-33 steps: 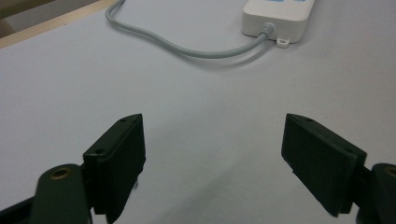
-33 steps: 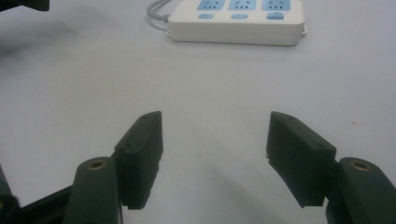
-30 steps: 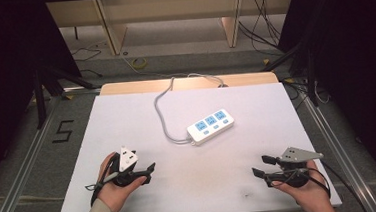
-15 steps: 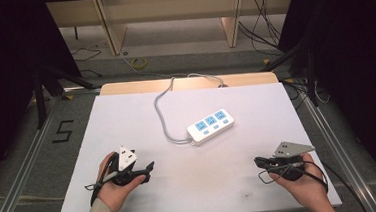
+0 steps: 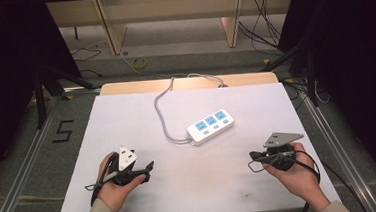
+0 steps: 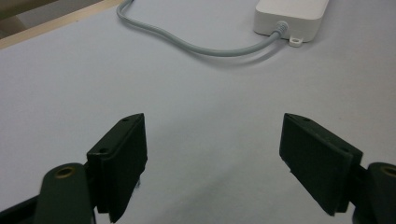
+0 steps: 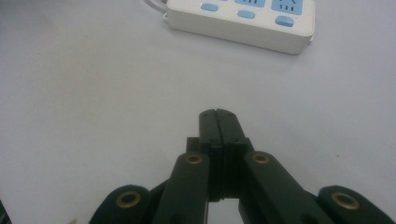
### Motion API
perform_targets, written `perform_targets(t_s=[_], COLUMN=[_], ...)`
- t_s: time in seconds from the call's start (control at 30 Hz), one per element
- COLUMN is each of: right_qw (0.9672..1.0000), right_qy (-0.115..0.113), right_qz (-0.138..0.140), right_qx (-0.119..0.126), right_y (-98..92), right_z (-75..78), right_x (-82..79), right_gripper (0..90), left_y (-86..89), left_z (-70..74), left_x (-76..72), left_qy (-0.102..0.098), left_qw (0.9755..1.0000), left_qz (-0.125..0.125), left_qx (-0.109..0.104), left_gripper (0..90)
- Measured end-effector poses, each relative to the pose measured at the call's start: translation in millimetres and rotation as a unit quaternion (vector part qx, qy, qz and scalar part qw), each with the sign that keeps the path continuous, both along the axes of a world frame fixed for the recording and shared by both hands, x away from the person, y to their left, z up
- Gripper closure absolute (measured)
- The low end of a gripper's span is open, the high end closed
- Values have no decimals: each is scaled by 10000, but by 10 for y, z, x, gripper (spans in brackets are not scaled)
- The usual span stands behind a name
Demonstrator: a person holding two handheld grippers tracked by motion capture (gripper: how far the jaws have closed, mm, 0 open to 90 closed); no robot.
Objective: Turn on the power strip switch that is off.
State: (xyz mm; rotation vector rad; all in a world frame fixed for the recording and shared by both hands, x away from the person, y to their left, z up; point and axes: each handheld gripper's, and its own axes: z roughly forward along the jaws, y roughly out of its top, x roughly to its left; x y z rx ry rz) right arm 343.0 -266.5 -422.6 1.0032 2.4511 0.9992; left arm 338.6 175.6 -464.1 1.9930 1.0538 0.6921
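From above, we see a white power strip lying near the middle of the pale worktop, its three blue-faced sockets up and its grey cord looping off toward the far edge. We hold the left tool low at the near left, jaws spread wide and nothing between them. The right tool sits at the near right, jaws pressed together on nothing. Both are well apart from the strip.

Along the left tool, we look across bare worktop between two widely parted black pads. The strip's cord end shows at the top right, where the cord enters through a stiff collar beside a small mounting tab.

Along the right tool, the jaws meet tip to tip, empty. Beyond them lies the strip, blue switches facing us.

We judge the strip a light, rigid plastic box with smooth, somewhat slippery sides; it should slide easily on this surface and the springy cord may drag or swing it. The soundest hold looks to be across its narrow width at mid-length, on the two long sides, clear of switches and sockets. The right tool would need to open first.
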Motion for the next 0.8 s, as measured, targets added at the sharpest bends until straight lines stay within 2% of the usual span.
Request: perform_targets(t_s=[0.53, 0.8], right_qw=[9999, 9997], right_qy=[133, 176], right_qz=[-11, -112], right_qx=[-82, -113], right_y=[53, 70], right_z=[69, 115], right_x=[99, 150], right_gripper=[900, 900], left_y=[2, 6], left_z=[1, 1], left_x=[-5, -4], left_qy=[-39, -48], left_qw=[10000, 10000], left_qz=[19, 31], left_qx=[18, 14], left_gripper=[232, 231])
